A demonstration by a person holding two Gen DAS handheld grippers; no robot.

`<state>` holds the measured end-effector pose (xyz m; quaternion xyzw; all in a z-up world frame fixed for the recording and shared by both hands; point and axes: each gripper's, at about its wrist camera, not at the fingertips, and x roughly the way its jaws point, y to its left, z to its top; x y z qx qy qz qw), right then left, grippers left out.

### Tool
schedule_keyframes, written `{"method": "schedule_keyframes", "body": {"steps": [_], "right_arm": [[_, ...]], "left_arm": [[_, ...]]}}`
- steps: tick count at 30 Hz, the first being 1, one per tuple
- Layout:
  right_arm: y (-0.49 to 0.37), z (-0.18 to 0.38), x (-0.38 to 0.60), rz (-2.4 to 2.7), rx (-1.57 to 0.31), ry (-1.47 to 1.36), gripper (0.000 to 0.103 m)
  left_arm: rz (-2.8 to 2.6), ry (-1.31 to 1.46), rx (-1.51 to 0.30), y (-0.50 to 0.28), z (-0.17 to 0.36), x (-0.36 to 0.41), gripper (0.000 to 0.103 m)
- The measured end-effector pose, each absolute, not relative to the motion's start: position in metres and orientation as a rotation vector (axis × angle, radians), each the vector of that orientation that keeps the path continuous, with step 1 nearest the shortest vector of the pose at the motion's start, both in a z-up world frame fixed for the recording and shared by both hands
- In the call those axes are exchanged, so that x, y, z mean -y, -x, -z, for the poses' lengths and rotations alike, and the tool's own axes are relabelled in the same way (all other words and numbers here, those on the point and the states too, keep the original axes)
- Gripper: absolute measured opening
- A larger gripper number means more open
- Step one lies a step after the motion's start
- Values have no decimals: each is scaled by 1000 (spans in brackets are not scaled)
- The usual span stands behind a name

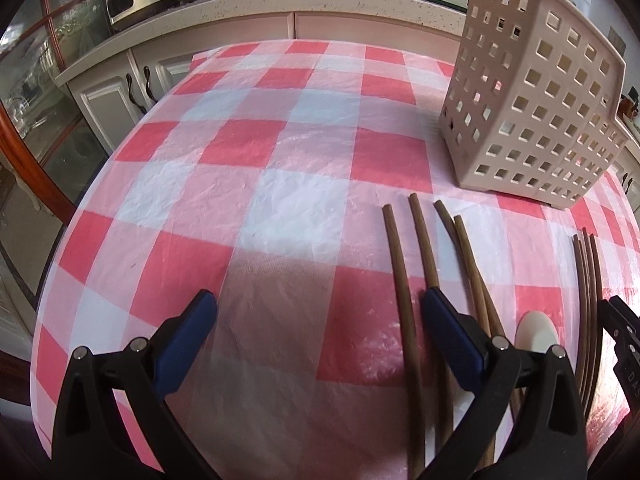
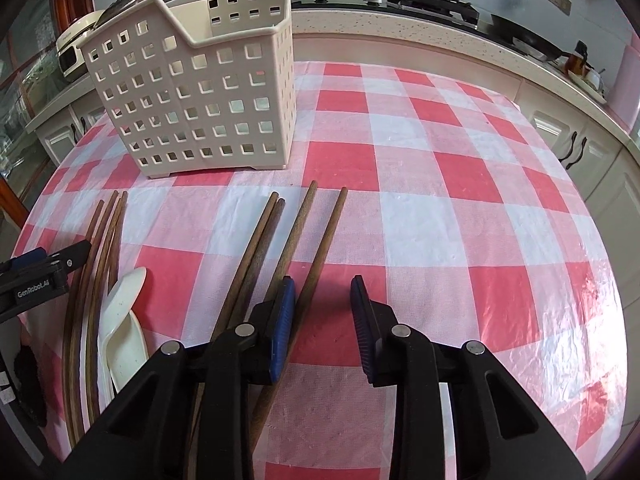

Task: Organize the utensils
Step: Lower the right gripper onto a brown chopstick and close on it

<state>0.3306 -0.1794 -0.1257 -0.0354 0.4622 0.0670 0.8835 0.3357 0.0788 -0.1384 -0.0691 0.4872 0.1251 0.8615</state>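
Right gripper: jaws part-open, one brown chopstick between the pads, not visibly pinched. Left gripper: wide open, empty. Chopsticks lie loose on the checked cloth before the perforated caddy; likely light, stiff, prone to rolling, so pinch mid-shaft.

A perforated utensil basket stands at the far side of the checked tablecloth. Nearer lie four loose chopsticks; left of them rests a spoon, then a chopstick bundle.
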Motion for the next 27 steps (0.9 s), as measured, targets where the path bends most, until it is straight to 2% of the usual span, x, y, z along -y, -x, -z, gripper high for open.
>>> {"method": "schedule_keyframes", "body": {"steps": [3, 6, 8, 12, 14, 17, 27], "right_arm": [[-329, 126, 178, -140, -953, 93, 24], [-327, 126, 176, -151, -950, 100, 16], [-325, 126, 174, -154, -948, 111, 12], [-325, 126, 174, -162, -952, 111, 12], [-326, 126, 174, -167, -954, 110, 12], [-326, 126, 180, -173, -953, 83, 10], [-315, 108, 204, -184, -884, -34, 9]], "left_arm": [[-250, 137, -1031, -330, 138, -75, 96], [-215, 115, -1014, -324, 134, -66, 79], [-184, 98, -1009, -324, 130, -58, 60], [-149, 81, -1006, -325, 128, -48, 46], [-135, 74, -1002, -324, 127, -45, 25], [-98, 84, -1010, -324, 126, -43, 9], [-18, 134, -971, -316, 117, -42, 7]]}}
